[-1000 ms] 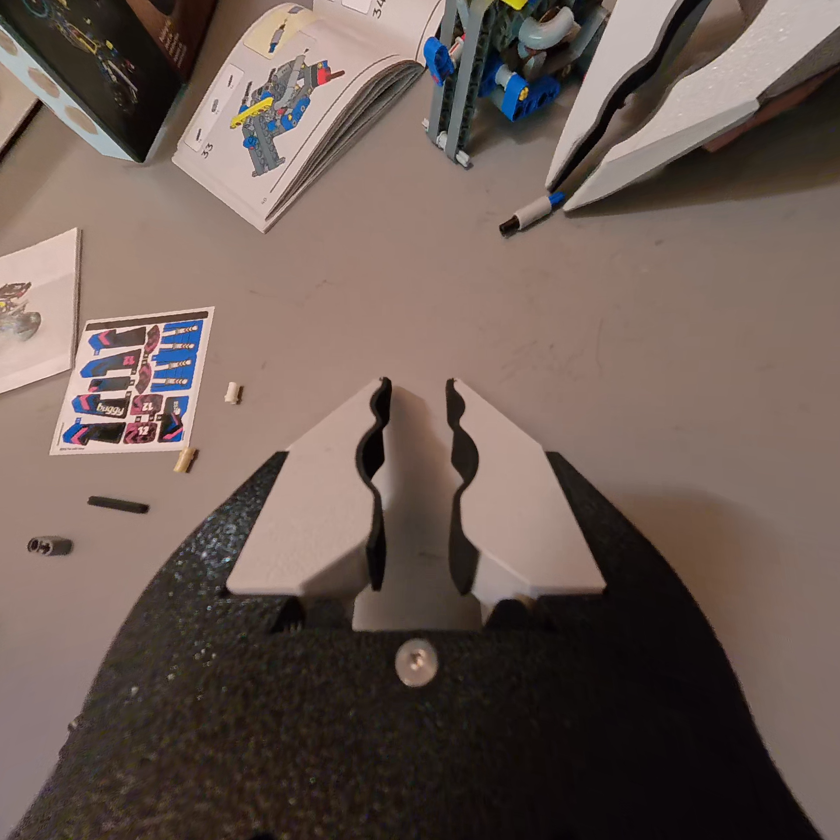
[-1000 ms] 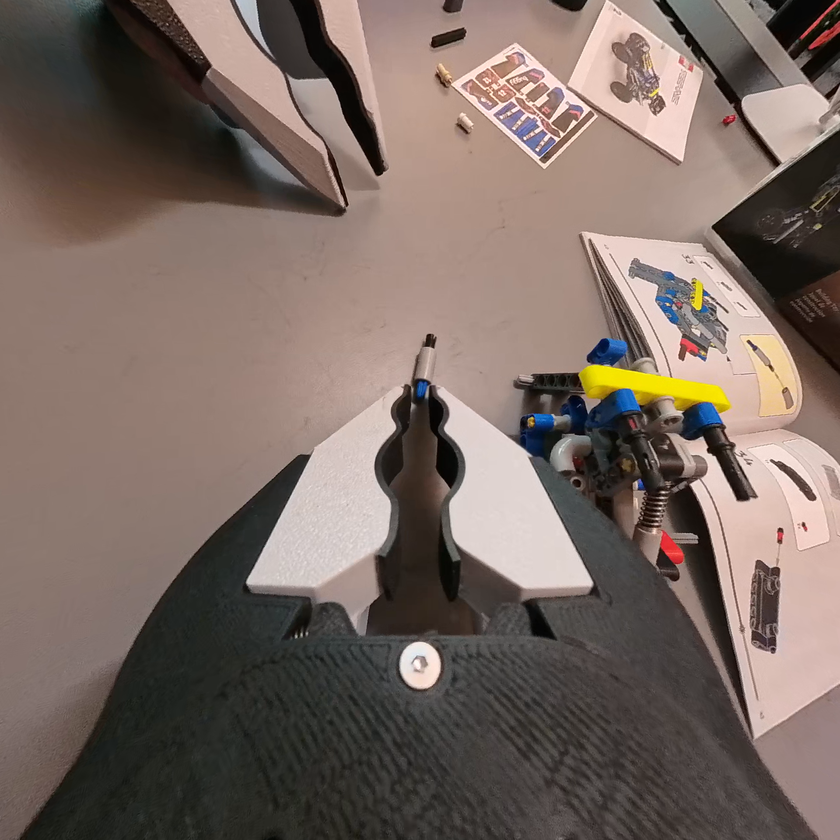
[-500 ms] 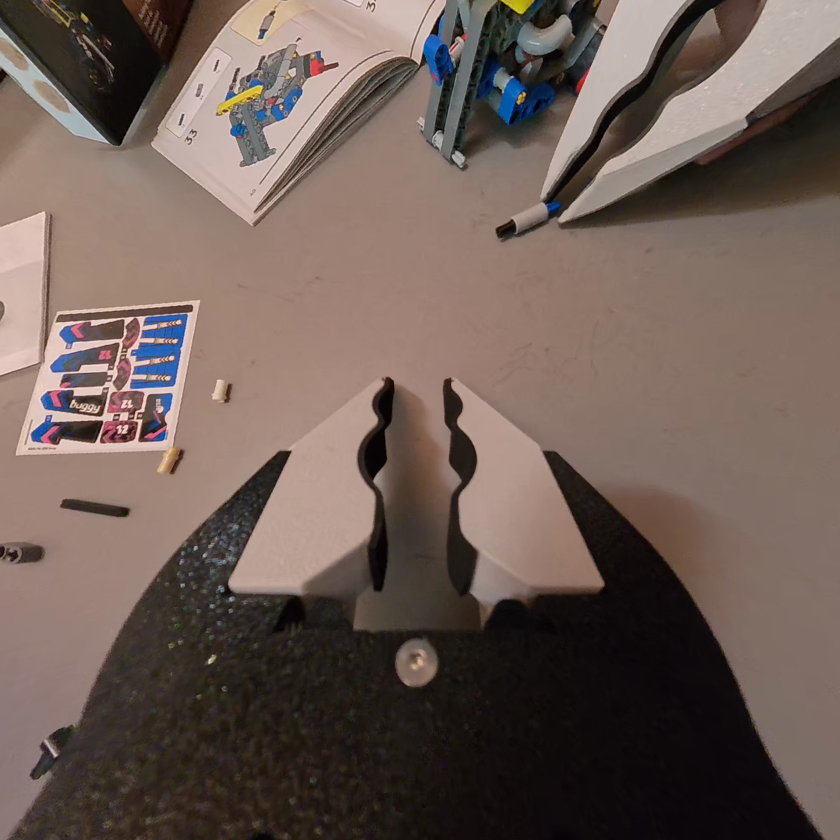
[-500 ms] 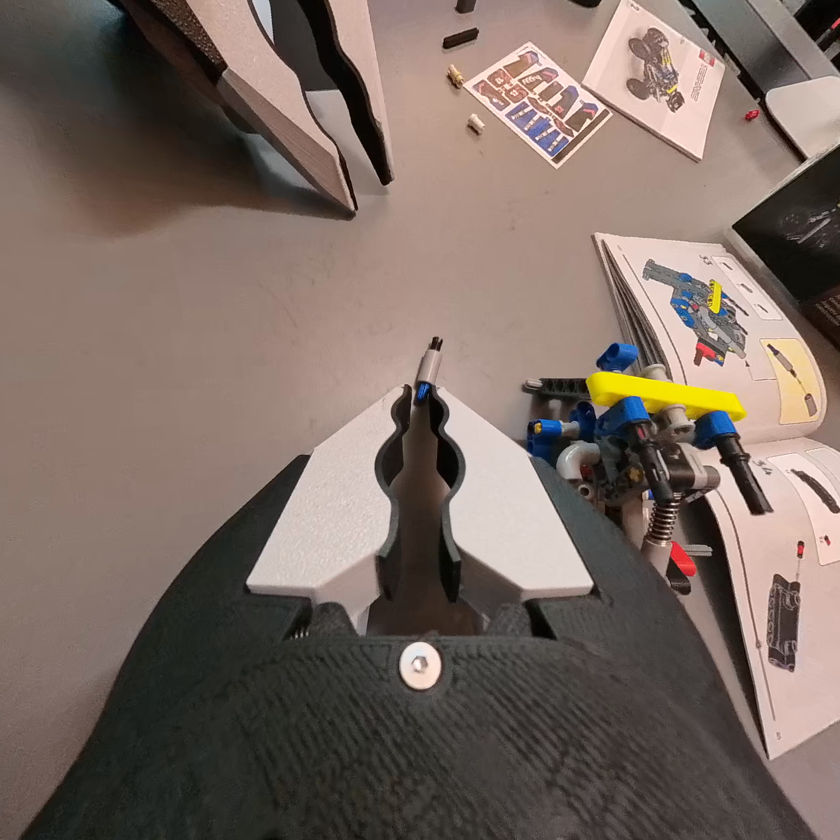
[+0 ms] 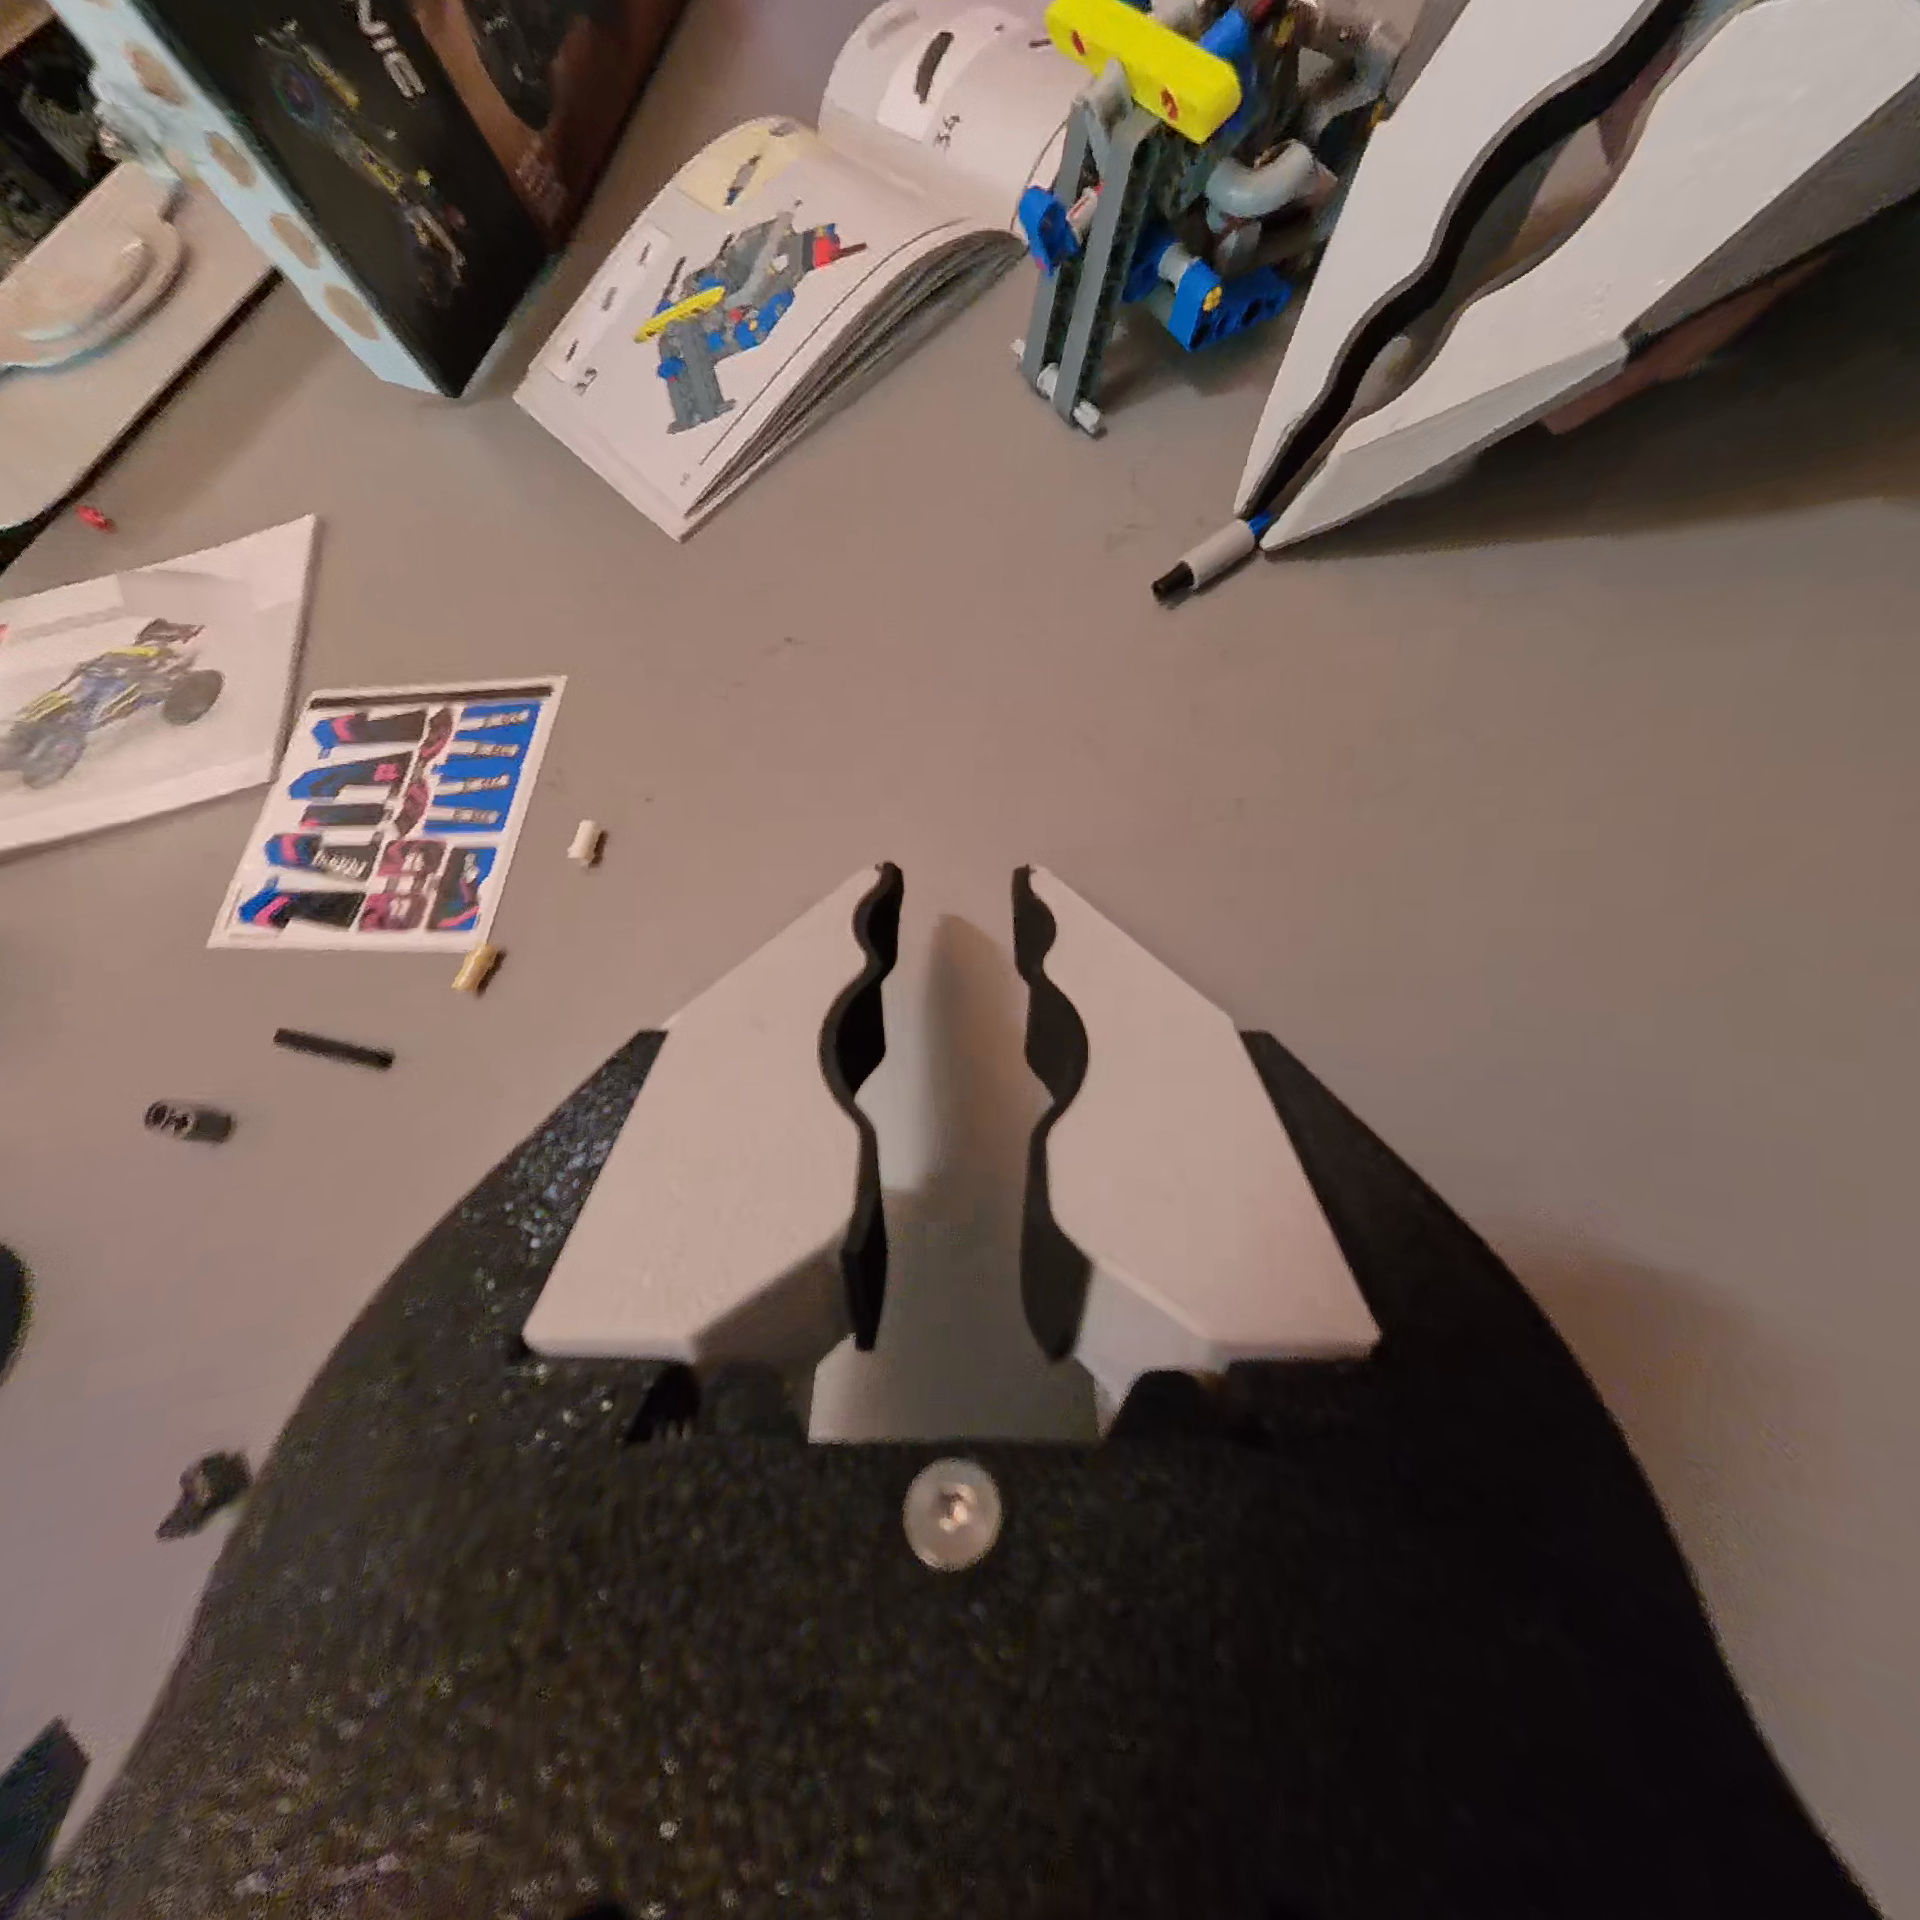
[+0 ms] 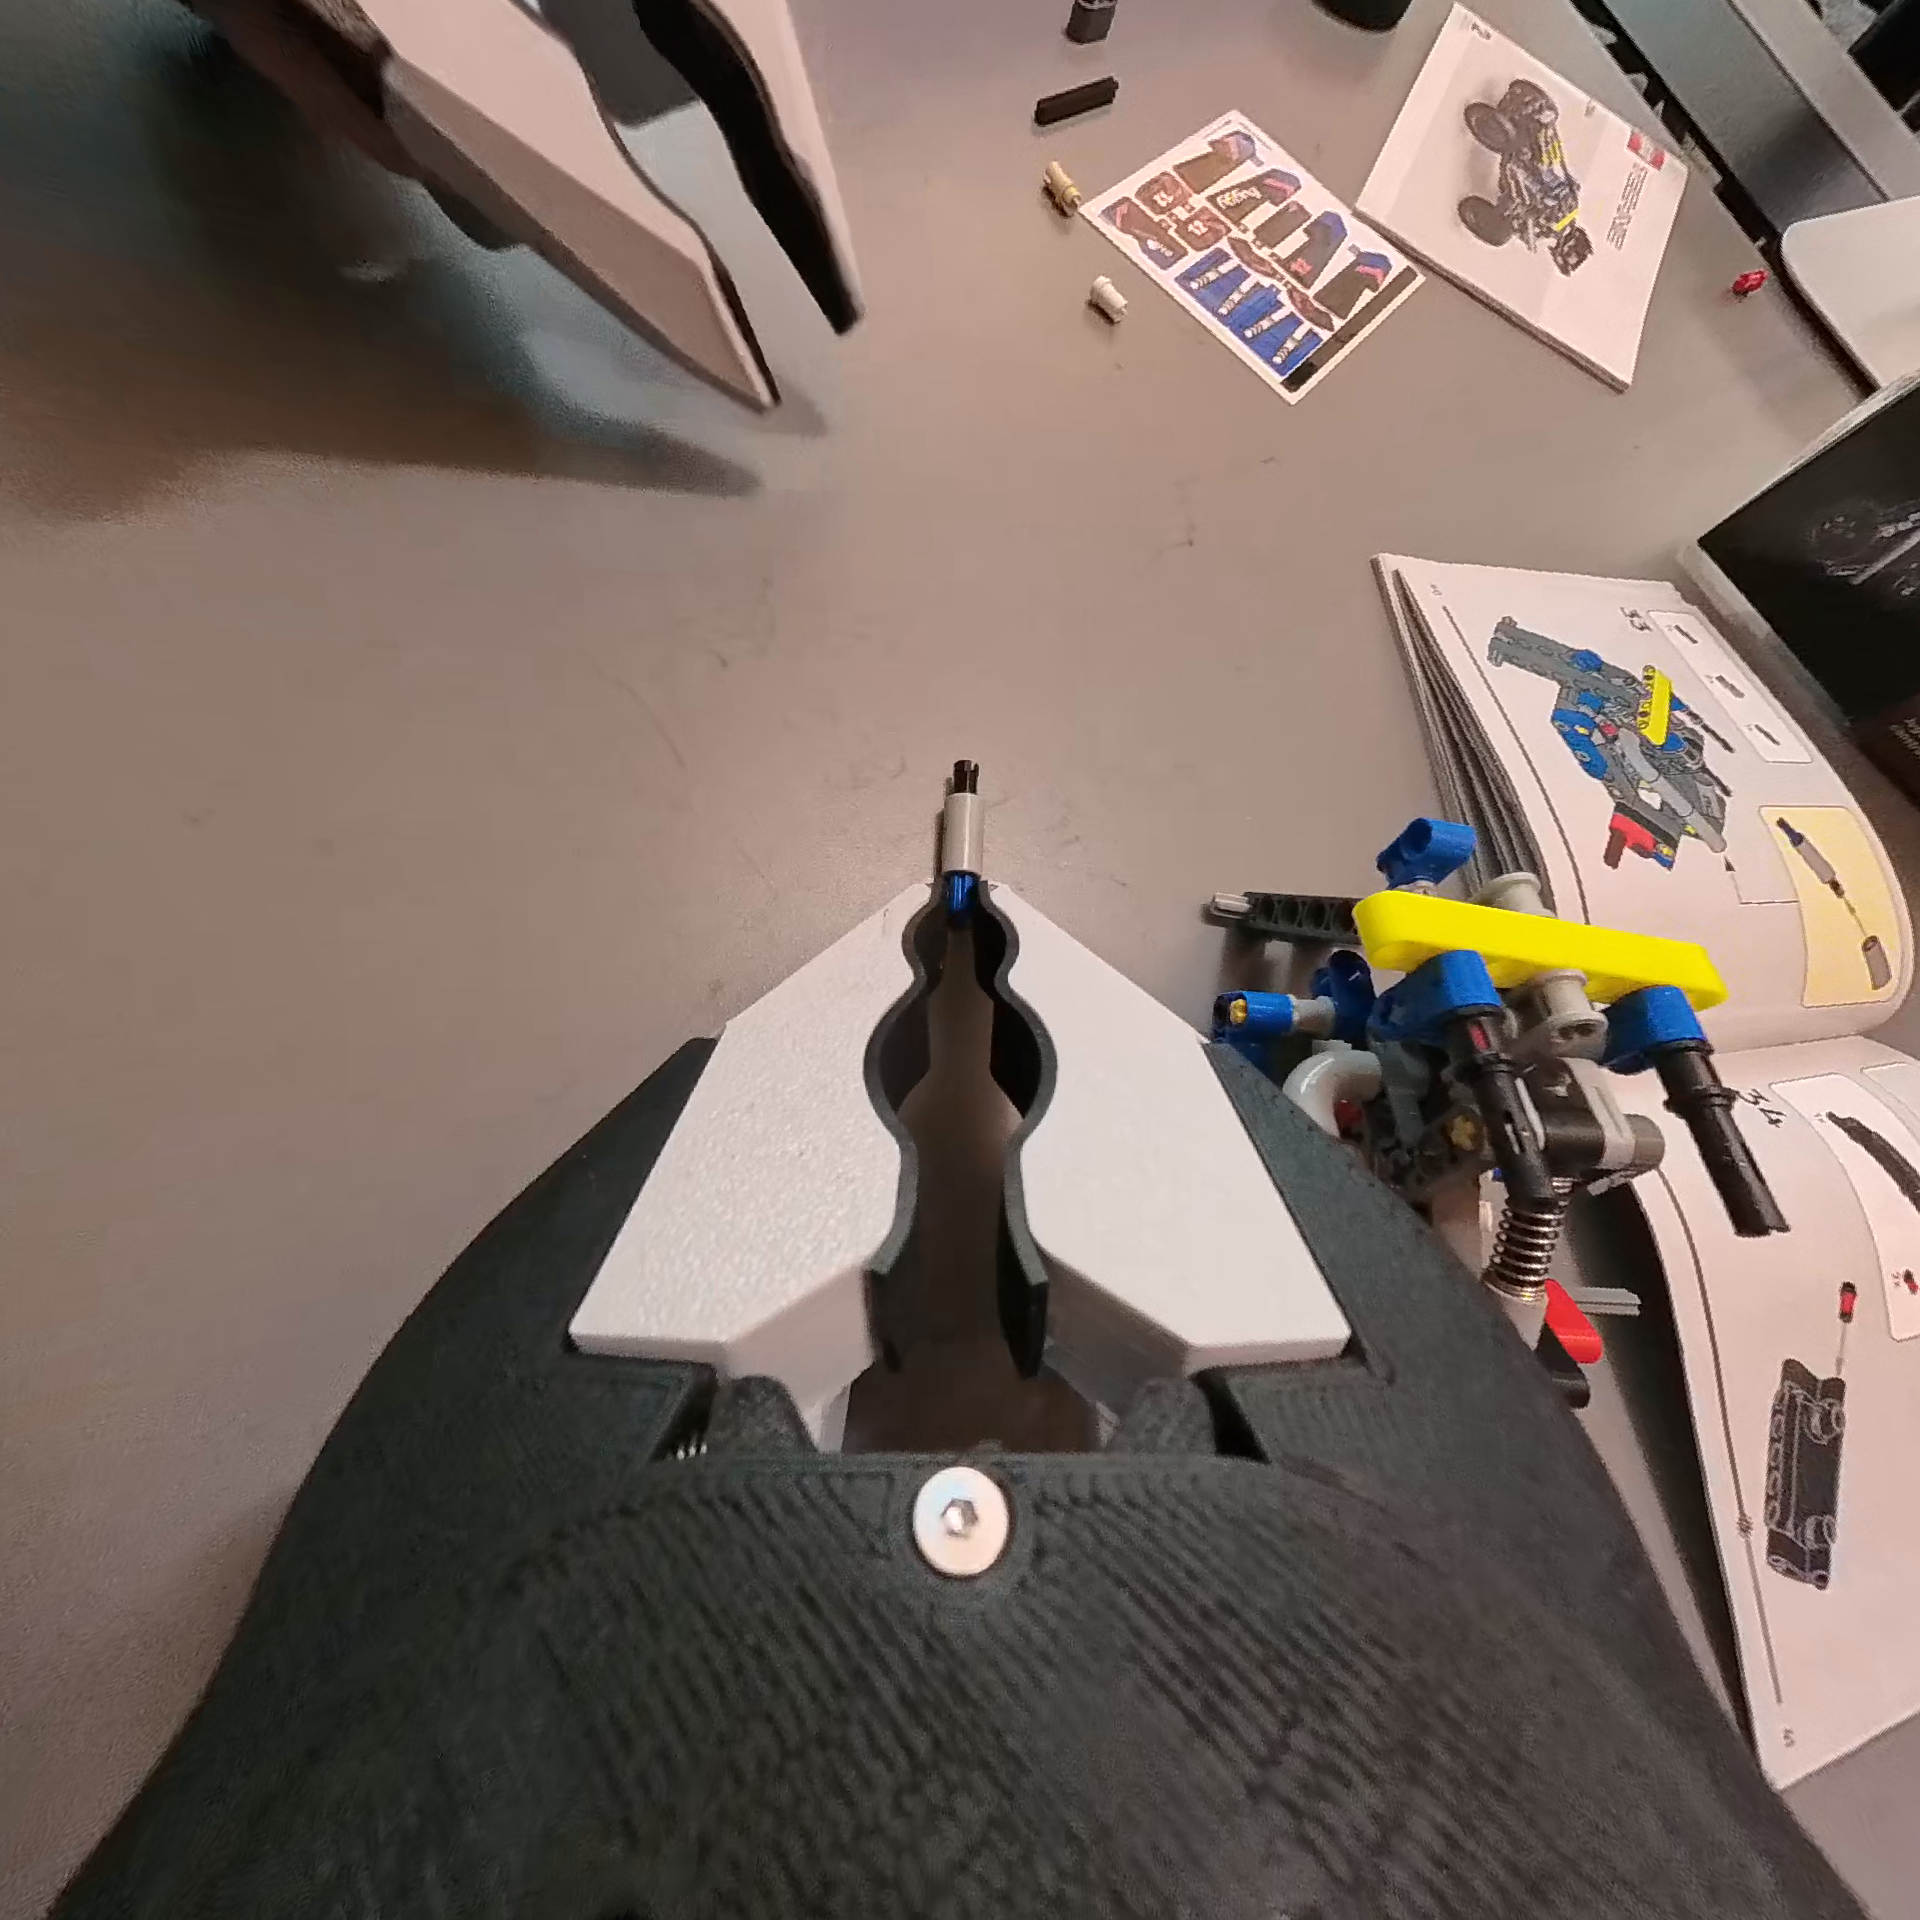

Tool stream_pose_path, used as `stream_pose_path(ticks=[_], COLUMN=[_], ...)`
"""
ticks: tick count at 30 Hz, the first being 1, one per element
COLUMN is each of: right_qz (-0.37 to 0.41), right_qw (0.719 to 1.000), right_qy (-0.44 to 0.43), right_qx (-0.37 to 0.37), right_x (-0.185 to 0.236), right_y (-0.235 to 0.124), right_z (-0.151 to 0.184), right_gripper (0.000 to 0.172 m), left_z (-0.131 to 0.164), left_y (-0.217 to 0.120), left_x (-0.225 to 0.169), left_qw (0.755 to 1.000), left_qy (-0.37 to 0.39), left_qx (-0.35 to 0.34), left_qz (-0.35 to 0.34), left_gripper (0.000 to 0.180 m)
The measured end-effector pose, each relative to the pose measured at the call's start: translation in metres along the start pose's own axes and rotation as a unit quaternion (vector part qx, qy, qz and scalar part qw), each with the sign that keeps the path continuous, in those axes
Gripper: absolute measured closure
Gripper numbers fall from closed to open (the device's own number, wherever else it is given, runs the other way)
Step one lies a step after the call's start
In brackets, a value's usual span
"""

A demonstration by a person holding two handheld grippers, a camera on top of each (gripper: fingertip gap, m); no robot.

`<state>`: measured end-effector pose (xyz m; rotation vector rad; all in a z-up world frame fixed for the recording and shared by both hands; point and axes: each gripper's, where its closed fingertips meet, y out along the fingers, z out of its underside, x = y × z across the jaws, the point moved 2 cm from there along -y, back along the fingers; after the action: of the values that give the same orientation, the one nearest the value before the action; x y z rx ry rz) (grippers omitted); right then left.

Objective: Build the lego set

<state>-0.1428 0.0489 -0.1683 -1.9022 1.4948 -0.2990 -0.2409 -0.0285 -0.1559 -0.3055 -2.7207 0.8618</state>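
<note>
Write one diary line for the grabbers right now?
left gripper: open, empty, above grey table | right gripper: tips pinching blue end of small grey-sleeved pin piece | toy brick model: beside right gripper

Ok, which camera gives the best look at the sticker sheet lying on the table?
The left wrist view: the sticker sheet lies fairly near, left of the left gripper, though slightly blurred. The right wrist view shows the sheet farther off and smaller, but sharper, beside a booklet.
</note>
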Motion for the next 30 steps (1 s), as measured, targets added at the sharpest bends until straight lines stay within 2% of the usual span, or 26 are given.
stream_pose_path(ticks=[9,11,13,15,18,20,23,25,27,28,30], right_qz=[-0.001,0.000,0.000,0.000,-0.002,-0.001,0.001,0.000,-0.001,0.000,0.002], right_qw=[1.000,1.000,1.000,1.000,1.000,1.000,1.000,1.000,1.000,1.000,1.000], right_qy=[-0.001,-0.003,-0.005,-0.004,-0.002,-0.003,-0.006,-0.005,-0.004,-0.005,-0.007], right_qx=[0.000,-0.001,-0.001,-0.001,-0.001,-0.001,-0.002,-0.001,-0.001,-0.001,-0.002], right_x=[0.000,0.000,0.001,0.001,0.001,0.001,0.001,0.001,0.001,0.001,0.001], right_y=[0.000,0.000,-0.001,-0.001,0.000,0.000,-0.001,-0.001,-0.001,-0.001,-0.001], right_z=[0.000,0.000,0.000,0.000,0.000,0.000,0.000,0.000,0.000,0.000,0.000], right_gripper=[0.170,0.170,0.170,0.170,0.170,0.170,0.170,0.170,0.170,0.170,0.170], left_z=[0.045,0.060,0.077,0.095,0.122,0.127,0.113,0.113,0.109,0.108,0.108], left_y=[-0.055,-0.078,-0.109,-0.142,-0.180,-0.188,-0.177,-0.165,-0.150,-0.145,-0.138], left_x=[0.027,0.050,0.080,0.111,0.139,0.143,0.131,0.119,0.098,0.092,0.093], left_qw=[0.996,0.990,0.977,0.955,0.920,0.919,0.949,0.958,0.971,0.975,0.975], left_qy=[-0.012,-0.028,-0.067,-0.129,-0.214,-0.237,-0.200,-0.188,-0.167,-0.150,-0.130], left_qx=[0.072,0.096,0.114,0.123,0.149,0.146,0.111,0.121,0.126,0.130,0.137], left_qz=[-0.051,-0.102,-0.166,-0.237,-0.292,-0.281,-0.217,-0.180,-0.115,-0.101,-0.116], left_gripper=[0.162,0.162,0.162,0.162,0.162,0.161,0.162,0.160,0.159,0.159,0.159])
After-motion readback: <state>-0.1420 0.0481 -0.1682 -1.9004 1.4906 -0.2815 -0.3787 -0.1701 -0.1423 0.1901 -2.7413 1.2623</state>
